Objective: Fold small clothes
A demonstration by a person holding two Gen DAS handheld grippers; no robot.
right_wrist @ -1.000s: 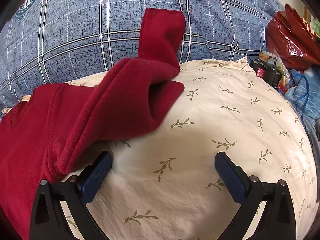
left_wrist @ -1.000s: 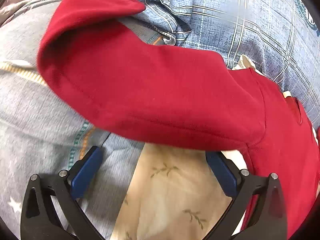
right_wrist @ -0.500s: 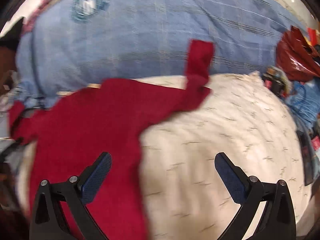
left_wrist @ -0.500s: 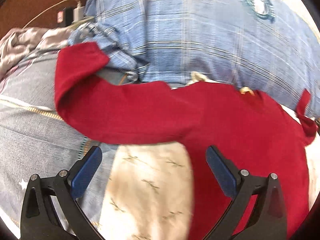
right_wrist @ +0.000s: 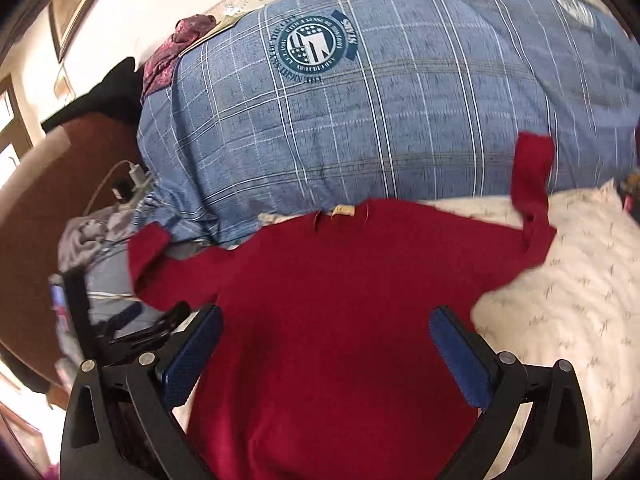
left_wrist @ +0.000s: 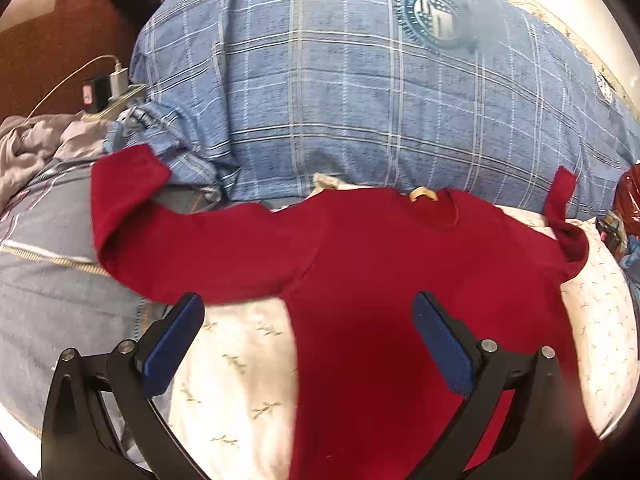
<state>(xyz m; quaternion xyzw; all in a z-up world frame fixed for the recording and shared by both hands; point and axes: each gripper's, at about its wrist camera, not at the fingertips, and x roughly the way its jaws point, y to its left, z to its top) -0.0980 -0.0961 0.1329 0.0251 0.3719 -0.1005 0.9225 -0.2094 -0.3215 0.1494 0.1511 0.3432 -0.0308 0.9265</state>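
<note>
We hold both grippers, left (left_wrist: pixel 306 338) and right (right_wrist: pixel 326 350), fingers spread and empty, above the red sweater (left_wrist: pixel 380 280) lying flat on the bed (left_wrist: pixel 240 360). Next, we judge, a sleeve gets folded inward.

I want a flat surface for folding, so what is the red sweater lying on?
The red sweater lies mostly on a cream leaf-print pillow; its left sleeve drapes onto grey bedding. What lies under its body is covered.

The left gripper (left_wrist: pixel 306 344) and the right gripper (right_wrist: pixel 326 354) both hover with jaws spread wide, gripping nothing.
</note>
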